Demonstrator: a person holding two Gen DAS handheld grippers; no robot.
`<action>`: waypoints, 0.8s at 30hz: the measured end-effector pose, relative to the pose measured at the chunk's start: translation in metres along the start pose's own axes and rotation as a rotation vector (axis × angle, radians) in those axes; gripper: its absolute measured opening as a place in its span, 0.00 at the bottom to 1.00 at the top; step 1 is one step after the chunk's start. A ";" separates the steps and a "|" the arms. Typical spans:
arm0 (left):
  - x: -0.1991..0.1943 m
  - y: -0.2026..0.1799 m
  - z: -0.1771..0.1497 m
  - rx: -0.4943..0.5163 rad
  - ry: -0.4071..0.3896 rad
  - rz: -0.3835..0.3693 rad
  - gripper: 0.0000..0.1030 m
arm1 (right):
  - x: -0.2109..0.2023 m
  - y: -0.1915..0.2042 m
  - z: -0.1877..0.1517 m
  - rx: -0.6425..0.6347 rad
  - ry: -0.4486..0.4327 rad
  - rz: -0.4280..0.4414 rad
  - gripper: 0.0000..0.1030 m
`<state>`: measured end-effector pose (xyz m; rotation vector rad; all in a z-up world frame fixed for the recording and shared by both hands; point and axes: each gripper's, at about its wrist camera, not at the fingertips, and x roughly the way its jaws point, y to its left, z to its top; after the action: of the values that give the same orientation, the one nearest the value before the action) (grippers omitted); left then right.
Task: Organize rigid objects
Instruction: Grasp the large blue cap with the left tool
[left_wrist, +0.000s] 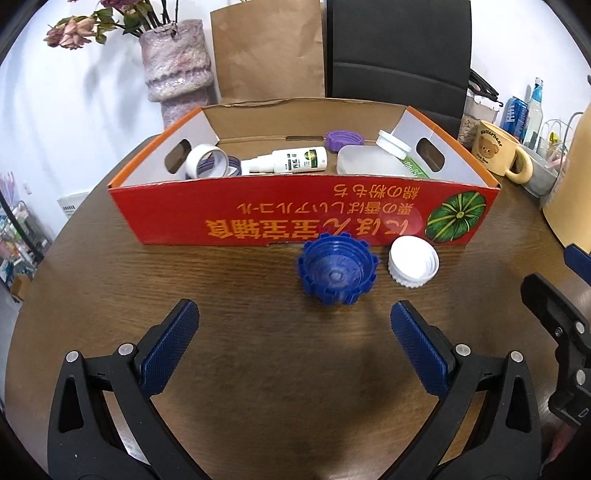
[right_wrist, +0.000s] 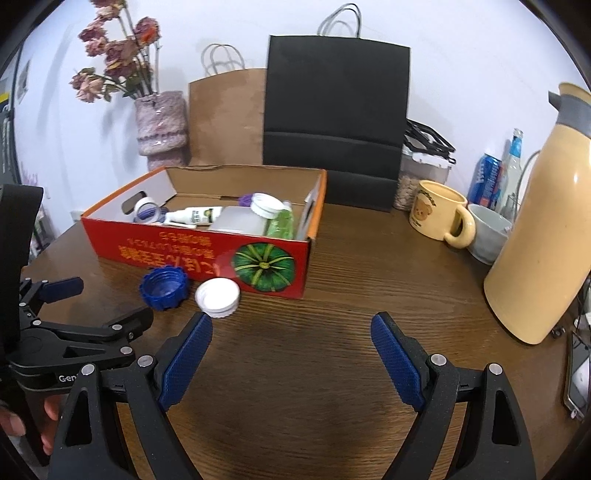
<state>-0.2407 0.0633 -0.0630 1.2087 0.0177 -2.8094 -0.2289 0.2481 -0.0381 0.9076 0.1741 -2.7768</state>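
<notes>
Blue cap and white cap lie, perhaps touching, just ahead of the wide-open left tool; right tool gapes, empty

Two caps lay side by side on the desk, just before the box; a mug stood toward the right edge.

tape rolls half hidden behind box wall, thermos top cut off
</notes>
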 end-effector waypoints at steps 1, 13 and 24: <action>0.003 -0.001 0.002 -0.002 0.003 -0.001 1.00 | 0.002 -0.003 0.000 0.008 0.003 -0.006 0.89; 0.022 -0.010 0.018 0.005 0.027 -0.003 0.86 | 0.019 -0.024 0.001 0.070 0.047 -0.043 0.89; 0.030 -0.017 0.020 0.030 0.057 -0.067 0.48 | 0.024 -0.019 -0.001 0.060 0.069 -0.035 0.89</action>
<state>-0.2770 0.0774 -0.0712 1.3190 0.0210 -2.8409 -0.2518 0.2632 -0.0526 1.0262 0.1189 -2.7982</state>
